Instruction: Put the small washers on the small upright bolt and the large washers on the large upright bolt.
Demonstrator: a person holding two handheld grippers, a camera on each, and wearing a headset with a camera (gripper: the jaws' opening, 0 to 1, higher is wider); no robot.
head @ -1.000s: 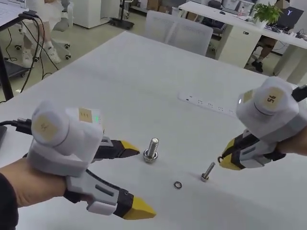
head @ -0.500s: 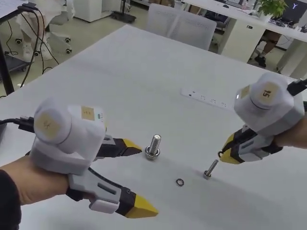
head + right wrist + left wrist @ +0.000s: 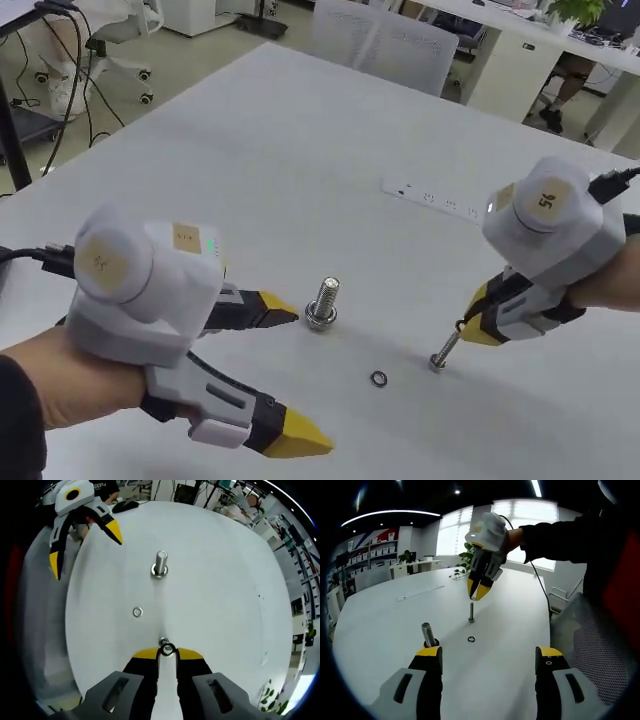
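The large upright bolt (image 3: 323,302) (image 3: 427,632) (image 3: 160,562) stands mid-table with a washer around its base. Right of it is the small upright bolt (image 3: 441,353) (image 3: 471,612). My right gripper (image 3: 465,328) (image 3: 167,653) (image 3: 479,591) is shut on a small washer (image 3: 167,649), holding it just over the small bolt's top. A loose small washer (image 3: 378,378) (image 3: 471,639) (image 3: 137,612) lies flat between the two bolts. My left gripper (image 3: 290,375) (image 3: 487,655) (image 3: 82,535) is open and holds nothing, with one fingertip close beside the large bolt.
A white power strip (image 3: 430,198) lies on the white table (image 3: 250,150) beyond the bolts. A grey chair (image 3: 385,45) stands at the far edge. Desks and a person sit further back.
My right gripper has come down and slightly left with the washer, until it is right over the small bolt. The left gripper has stayed by the large bolt. The head camera shifted.
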